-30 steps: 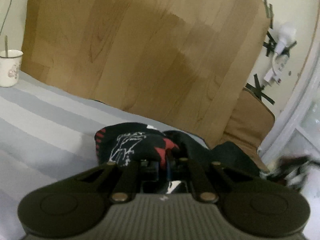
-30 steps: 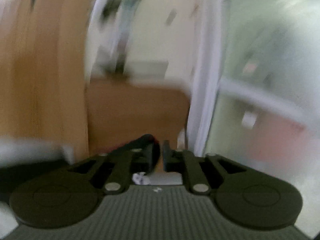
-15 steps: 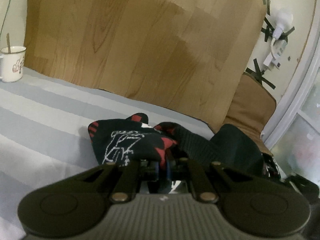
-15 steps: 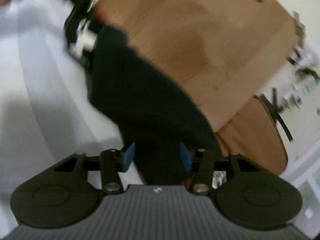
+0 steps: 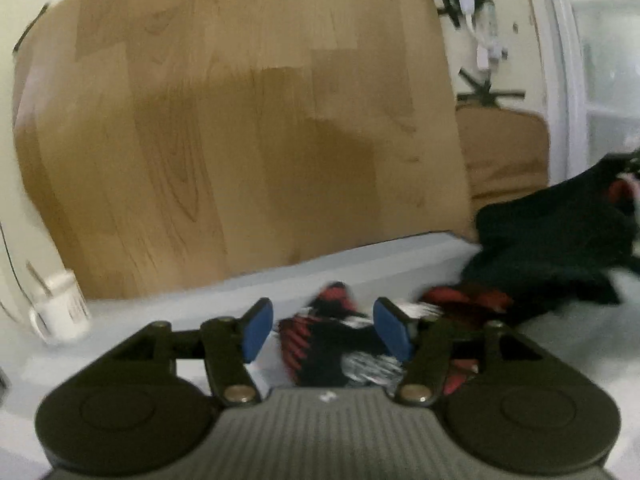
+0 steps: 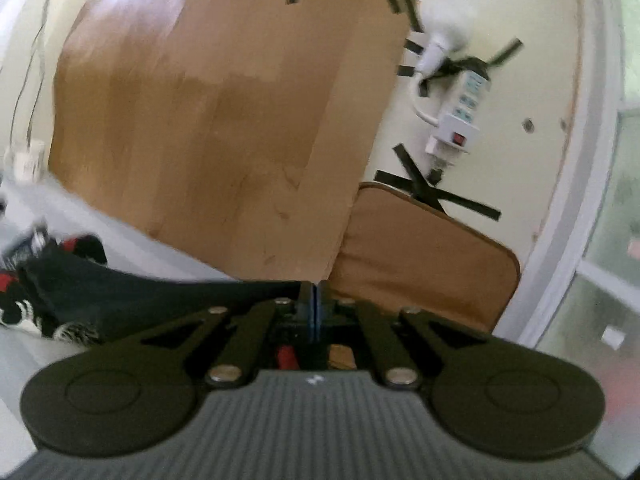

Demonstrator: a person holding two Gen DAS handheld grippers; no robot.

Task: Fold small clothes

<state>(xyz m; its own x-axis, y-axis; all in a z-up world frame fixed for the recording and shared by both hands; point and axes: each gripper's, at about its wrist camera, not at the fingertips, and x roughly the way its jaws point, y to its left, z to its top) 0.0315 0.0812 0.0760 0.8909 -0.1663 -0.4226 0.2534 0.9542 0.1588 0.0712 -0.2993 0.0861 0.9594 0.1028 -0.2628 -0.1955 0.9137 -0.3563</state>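
The left gripper is opening over the black garment, while the right gripper pinches its edge.

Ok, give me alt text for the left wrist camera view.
The left gripper, its blue-padded fingers opening, hovers over a black, red and white garment on a pale striped cloth. A wood-grain board stands behind, a white mug at left.

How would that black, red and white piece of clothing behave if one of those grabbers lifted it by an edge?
Probably floppy: the garment lies crumpled in soft folds on the striped sheet. It likely weighs little, being thin cloth, so it should drape and hang. It may also stretch: a dark part runs towards the shut right gripper.
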